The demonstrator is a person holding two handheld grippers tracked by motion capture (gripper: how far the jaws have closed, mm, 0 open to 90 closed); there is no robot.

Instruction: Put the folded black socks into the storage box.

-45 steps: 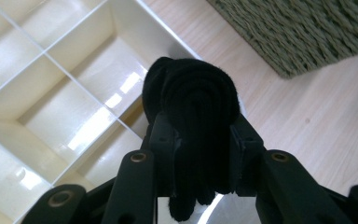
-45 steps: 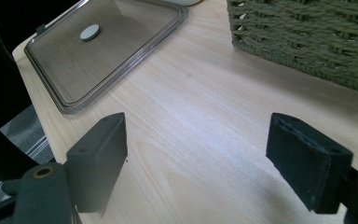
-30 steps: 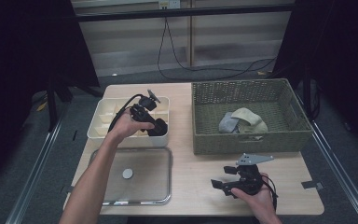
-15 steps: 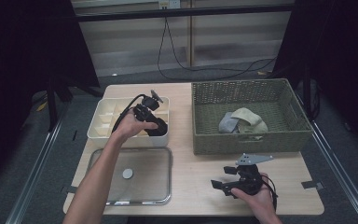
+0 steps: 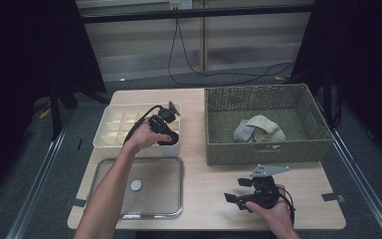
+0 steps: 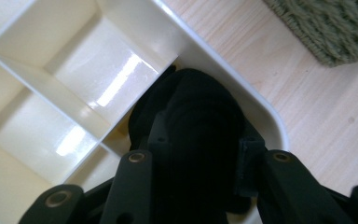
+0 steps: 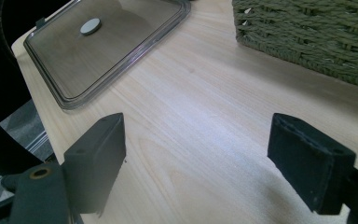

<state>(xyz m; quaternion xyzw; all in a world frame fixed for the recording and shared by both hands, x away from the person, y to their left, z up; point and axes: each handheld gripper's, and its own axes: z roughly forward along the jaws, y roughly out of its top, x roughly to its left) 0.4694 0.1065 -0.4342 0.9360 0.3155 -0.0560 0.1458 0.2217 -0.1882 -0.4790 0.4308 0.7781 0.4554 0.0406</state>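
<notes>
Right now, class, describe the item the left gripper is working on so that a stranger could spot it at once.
Start at the wooden table and find the cream divided box, left of the woven basket and behind the clear lid. In its near corner compartment by the basket sits a dark rolled bundle, between the left gripper's fingers; the compartments around it look empty.

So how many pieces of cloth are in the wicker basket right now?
2: a grey-blue cloth and a beige cloth touching it on its right, both on the floor of the wicker basket. More could lie beneath them.
</notes>
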